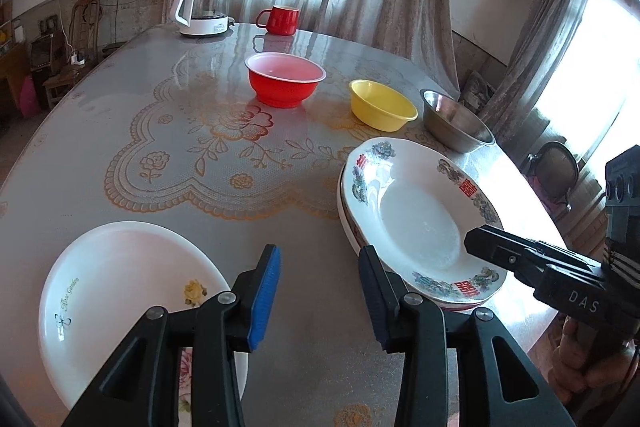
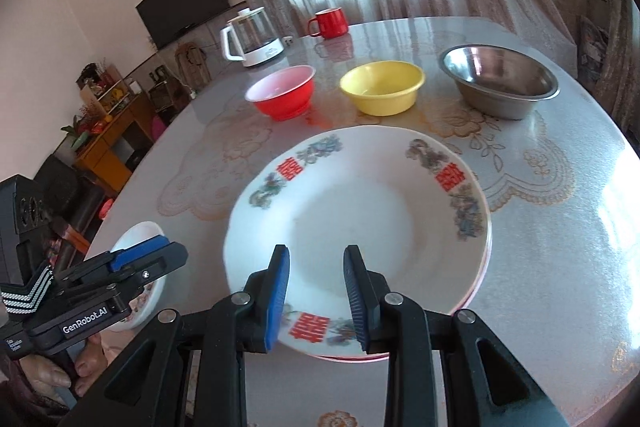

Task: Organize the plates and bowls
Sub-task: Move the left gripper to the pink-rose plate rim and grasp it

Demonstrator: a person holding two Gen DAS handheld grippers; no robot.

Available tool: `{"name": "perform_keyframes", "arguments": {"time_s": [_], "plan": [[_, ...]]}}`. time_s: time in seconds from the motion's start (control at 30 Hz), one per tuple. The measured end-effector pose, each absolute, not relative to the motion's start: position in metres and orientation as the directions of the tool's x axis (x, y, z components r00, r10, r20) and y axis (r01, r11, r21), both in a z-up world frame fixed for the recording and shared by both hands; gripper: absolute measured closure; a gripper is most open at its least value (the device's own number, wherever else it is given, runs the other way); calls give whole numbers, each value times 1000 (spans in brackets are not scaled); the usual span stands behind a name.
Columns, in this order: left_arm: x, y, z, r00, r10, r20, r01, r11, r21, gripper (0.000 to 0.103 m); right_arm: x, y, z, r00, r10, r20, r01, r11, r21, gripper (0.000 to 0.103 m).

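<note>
A stack of white plates with red characters and flowers (image 1: 420, 215) (image 2: 360, 227) lies on the table's near right. A plain white plate with a yellow flower (image 1: 120, 291) (image 2: 138, 239) lies at the near left. A red bowl (image 1: 285, 79) (image 2: 282, 97), a yellow bowl (image 1: 382, 104) (image 2: 382, 87) and a steel bowl (image 1: 456, 121) (image 2: 500, 83) stand in a row behind. My left gripper (image 1: 320, 291) is open and empty, between the two plates. My right gripper (image 2: 316, 291) is open and empty, over the near rim of the stack.
A glass kettle (image 1: 204, 5) (image 2: 254, 39) and a red mug (image 1: 280, 19) (image 2: 330, 23) stand at the far side of the round table (image 1: 140, 131). Curtains hang behind. The table edge runs close on the right (image 1: 536, 195).
</note>
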State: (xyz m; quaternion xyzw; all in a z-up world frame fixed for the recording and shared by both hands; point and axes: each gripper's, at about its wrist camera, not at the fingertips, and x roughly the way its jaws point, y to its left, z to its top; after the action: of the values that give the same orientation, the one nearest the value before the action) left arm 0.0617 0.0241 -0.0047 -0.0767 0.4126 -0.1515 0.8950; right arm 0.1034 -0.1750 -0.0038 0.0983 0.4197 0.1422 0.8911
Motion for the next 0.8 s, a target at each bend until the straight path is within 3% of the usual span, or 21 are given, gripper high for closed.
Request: {"name": "perform_keyframes", "arguments": {"time_s": [0.37, 0.8], "plan": [[58, 82, 4, 670, -274, -690, 97, 954, -285, 61, 111, -106, -6, 499, 495, -711, -360, 865, 349, 74], [25, 187, -3, 724, -105, -682, -127, 951, -282, 57, 114, -33, -33, 306, 603, -737, -512, 757, 407, 74]]}}
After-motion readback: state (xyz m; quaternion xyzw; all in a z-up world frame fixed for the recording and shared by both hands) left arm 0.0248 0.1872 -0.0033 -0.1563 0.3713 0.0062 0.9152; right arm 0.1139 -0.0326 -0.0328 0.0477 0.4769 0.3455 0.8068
